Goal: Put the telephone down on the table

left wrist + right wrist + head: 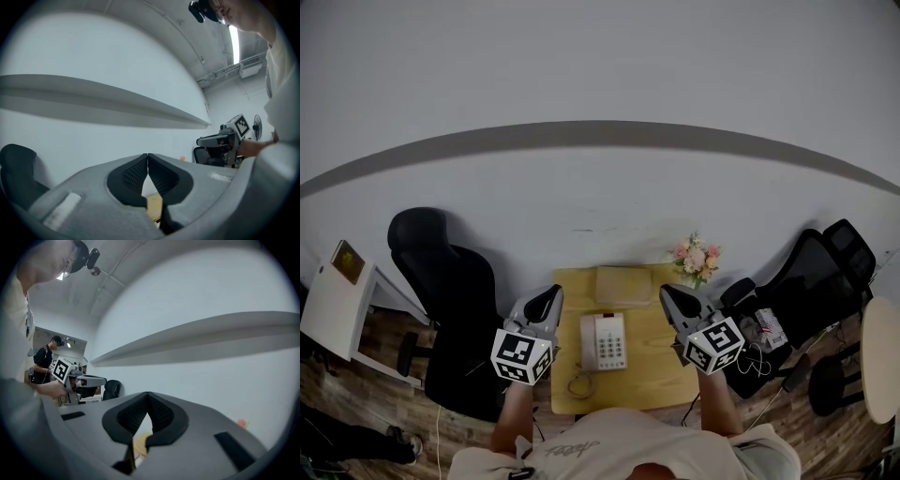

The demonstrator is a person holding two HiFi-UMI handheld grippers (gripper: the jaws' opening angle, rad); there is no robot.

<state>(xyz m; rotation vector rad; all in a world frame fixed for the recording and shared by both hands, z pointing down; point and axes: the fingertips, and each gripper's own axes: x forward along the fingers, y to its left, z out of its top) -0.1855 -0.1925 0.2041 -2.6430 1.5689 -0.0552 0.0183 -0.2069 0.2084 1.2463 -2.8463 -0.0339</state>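
telephone flat at table centre, inside all edges | left gripper at left edge, jaws together, empty | right gripper by right edge, jaws together, empty | bare wood at near right corner

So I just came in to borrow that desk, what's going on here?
A person holds a gripper in each hand over a small wooden table. The left gripper and the right gripper are both shut, with nothing in them. The white telephone lies flat on the table between them, its cord coiled by the near edge. Neither gripper holds it.
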